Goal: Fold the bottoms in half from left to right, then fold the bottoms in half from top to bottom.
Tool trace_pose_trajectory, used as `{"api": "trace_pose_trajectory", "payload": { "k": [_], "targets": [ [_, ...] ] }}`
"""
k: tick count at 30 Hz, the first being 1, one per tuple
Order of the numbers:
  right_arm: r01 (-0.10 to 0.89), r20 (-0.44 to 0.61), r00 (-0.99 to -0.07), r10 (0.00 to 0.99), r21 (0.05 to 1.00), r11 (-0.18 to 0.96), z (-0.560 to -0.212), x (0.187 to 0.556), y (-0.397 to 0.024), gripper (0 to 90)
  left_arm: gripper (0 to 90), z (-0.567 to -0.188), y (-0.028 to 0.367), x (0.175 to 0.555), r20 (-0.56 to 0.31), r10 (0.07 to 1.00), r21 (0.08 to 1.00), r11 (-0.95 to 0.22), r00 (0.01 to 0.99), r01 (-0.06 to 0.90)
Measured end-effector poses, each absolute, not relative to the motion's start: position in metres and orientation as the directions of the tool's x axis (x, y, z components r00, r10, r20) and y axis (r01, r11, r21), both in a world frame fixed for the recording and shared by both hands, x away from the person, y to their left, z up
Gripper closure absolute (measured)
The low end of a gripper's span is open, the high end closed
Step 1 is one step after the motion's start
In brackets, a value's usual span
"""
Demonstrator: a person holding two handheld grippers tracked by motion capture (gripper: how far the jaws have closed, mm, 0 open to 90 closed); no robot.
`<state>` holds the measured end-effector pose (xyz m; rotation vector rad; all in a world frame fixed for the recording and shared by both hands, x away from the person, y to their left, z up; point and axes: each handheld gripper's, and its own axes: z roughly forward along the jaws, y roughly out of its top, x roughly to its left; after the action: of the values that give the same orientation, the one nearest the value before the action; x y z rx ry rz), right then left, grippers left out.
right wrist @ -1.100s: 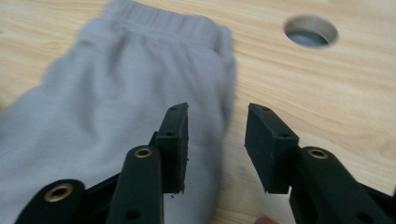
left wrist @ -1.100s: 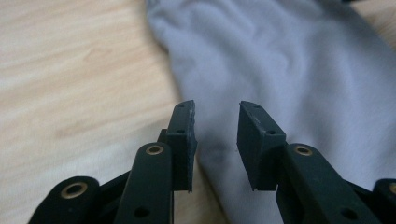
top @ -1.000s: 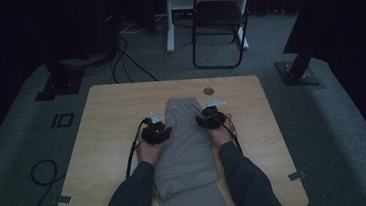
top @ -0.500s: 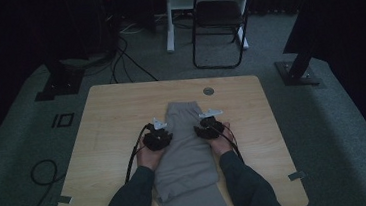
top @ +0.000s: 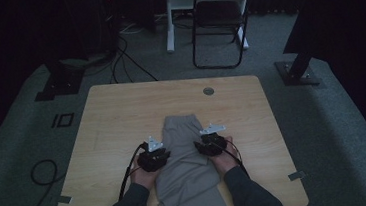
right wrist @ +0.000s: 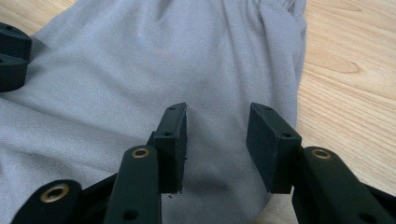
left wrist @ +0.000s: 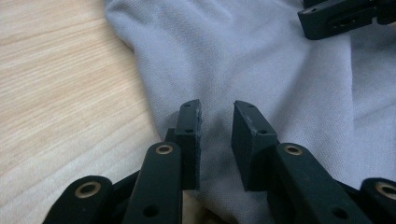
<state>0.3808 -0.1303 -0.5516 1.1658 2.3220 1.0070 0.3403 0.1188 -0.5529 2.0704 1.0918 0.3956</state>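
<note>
Trousers (top: 189, 170), lengthwise on table (top: 117, 119), waistband nearest

Grey trousers (top: 189, 167) lie folded lengthwise at the table's near edge.

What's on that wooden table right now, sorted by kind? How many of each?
Grey garment: 1
Black handheld grippers: 2, the left gripper and the right gripper, one at each side of the cloth
Round grommet set in the tabletop: 1
Total: 4
</note>
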Motion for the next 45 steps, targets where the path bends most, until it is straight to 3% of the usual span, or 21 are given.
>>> {"api": "trace_pose_trajectory", "payload": {
  "k": [4, 5, 7, 14, 16, 21, 29, 36, 38, 42, 45],
  "targets": [
    [0.548, 0.013, -0.603, 0.798, 0.733, 0.403, -0.552, 0.38, -0.131, 56.8, 70.8, -0.553, 0.12, 0.341, -0.096, 0.795, 0.739, -0.346, 0.599, 0.578],
    [0.543, 0.027, -0.618, 0.786, 0.738, 0.401, -0.553, 0.38, -0.132, 53.1, 63.0, -0.553, 0.12, 0.342, -0.097, 0.792, 0.739, -0.349, 0.603, 0.576],
    [0.547, 0.047, -0.623, 0.781, 0.739, 0.393, -0.552, 0.381, -0.133, 51.5, 59.3, -0.551, 0.12, 0.343, -0.083, 0.793, 0.737, -0.359, 0.603, 0.573],
    [0.542, 0.046, -0.57, 0.82, 0.771, 0.334, -0.542, 0.387, -0.142, 54.5, 54.4, -0.541, 0.127, 0.356, -0.083, 0.82, 0.746, -0.325, 0.566, 0.581],
    [0.573, 0.095, -0.547, 0.832, 0.767, 0.29, -0.538, 0.398, -0.147, 52.6, 52.7, -0.538, 0.128, 0.371, -0.08, 0.838, 0.744, -0.31, 0.54, 0.592],
    [0.602, 0.077, -0.52, 0.85, 0.739, 0.302, -0.54, 0.423, -0.136, 50.6, 48.1, -0.536, 0.12, 0.404, -0.077, 0.863, 0.723, -0.297, 0.5, 0.624],
    [0.632, 0.025, -0.49, 0.872, 0.699, 0.335, -0.545, 0.457, -0.122, 52.5, 47.0, -0.547, 0.109, 0.431, -0.071, 0.882, 0.699, -0.289, 0.466, 0.654],
    [0.625, 0.017, -0.488, 0.873, 0.704, 0.336, -0.548, 0.457, -0.118, 54.3, 46.1, -0.55, 0.105, 0.433, -0.047, 0.883, 0.712, -0.299, 0.468, 0.635],
    [0.625, 0.018, -0.49, 0.871, 0.703, 0.338, -0.548, 0.458, -0.118, 57.5, 47.7, -0.55, 0.105, 0.434, -0.042, 0.886, 0.711, -0.298, 0.462, 0.636],
    [0.624, 0.029, -0.506, 0.862, 0.702, 0.343, -0.547, 0.458, -0.115, 72.6, 59.4, -0.55, 0.103, 0.435, -0.048, 0.879, 0.719, -0.3, 0.475, 0.627],
    [0.635, 0.054, -0.505, 0.862, 0.7, 0.328, -0.547, 0.46, -0.114, 82.0, 74.6, -0.55, 0.104, 0.437, -0.089, 0.866, 0.718, -0.287, 0.492, 0.635]
  ]
}}
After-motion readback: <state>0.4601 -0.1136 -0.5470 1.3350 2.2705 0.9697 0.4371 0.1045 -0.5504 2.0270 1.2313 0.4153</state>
